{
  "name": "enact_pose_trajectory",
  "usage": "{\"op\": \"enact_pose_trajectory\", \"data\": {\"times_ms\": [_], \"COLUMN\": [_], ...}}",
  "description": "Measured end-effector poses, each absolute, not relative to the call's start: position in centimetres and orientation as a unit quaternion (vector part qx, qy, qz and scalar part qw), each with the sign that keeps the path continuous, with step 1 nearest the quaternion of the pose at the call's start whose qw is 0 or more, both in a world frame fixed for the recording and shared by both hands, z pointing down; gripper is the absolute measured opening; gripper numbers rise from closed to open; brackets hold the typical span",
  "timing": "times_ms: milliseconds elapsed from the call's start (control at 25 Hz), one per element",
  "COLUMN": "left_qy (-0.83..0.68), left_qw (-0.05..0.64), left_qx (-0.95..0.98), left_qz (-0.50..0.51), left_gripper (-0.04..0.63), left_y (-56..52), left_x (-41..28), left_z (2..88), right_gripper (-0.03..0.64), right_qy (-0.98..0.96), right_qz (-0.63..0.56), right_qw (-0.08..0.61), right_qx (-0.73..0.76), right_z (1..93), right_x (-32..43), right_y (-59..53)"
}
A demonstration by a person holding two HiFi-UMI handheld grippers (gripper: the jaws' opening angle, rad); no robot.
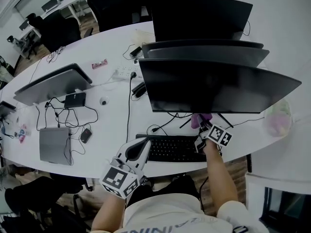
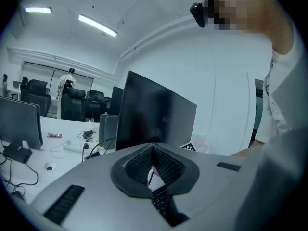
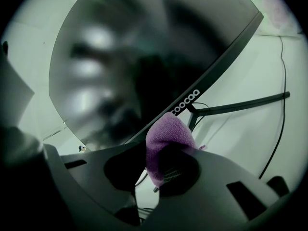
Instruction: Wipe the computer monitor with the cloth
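The computer monitor (image 1: 214, 86) stands dark at the middle of the white desk, behind the keyboard. My right gripper (image 1: 202, 129) is just under the screen's lower edge, shut on a purple cloth (image 1: 200, 119). In the right gripper view the cloth (image 3: 166, 136) bulges out of the jaws, right below the monitor's bottom bezel (image 3: 192, 97) and near its stand (image 3: 236, 107). I cannot tell whether the cloth touches the bezel. My left gripper (image 1: 139, 152) hovers by the keyboard's left end, shut with nothing in it; in the left gripper view the pads (image 2: 161, 165) meet, and the monitor (image 2: 154, 114) stands ahead.
A black keyboard (image 1: 177, 148) lies in front of the monitor. Two more monitors (image 1: 199, 16) stand behind it, another (image 1: 51, 84) at the left. A closed laptop (image 1: 55, 144), cables, a power strip (image 1: 124, 73) and a plastic bag (image 1: 278, 118) lie on the desk (image 1: 112, 125).
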State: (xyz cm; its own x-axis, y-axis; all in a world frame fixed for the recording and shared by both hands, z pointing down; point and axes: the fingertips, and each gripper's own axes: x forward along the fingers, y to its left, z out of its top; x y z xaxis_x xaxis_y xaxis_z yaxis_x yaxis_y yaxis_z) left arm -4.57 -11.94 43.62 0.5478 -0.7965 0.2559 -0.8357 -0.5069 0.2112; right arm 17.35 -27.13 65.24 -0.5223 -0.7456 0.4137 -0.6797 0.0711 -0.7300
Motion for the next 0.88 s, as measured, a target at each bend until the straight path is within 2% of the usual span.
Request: {"op": "enact_pose_trajectory", "data": {"times_ms": [880], "left_qy": [-0.509], "left_qw": [0.167], "left_qx": [0.843], "left_qz": [0.049], "left_gripper": [0.005], "left_y": [-10.1], "left_x": [-14.0], "left_z": [43.8], "right_gripper": [0.063], "right_qy": [0.717], "right_qz": [-0.528], "right_qw": [0.063], "right_qx": [-0.451], "right_z": [65.2], "right_x": [6.2], "right_y": [-26.4]}}
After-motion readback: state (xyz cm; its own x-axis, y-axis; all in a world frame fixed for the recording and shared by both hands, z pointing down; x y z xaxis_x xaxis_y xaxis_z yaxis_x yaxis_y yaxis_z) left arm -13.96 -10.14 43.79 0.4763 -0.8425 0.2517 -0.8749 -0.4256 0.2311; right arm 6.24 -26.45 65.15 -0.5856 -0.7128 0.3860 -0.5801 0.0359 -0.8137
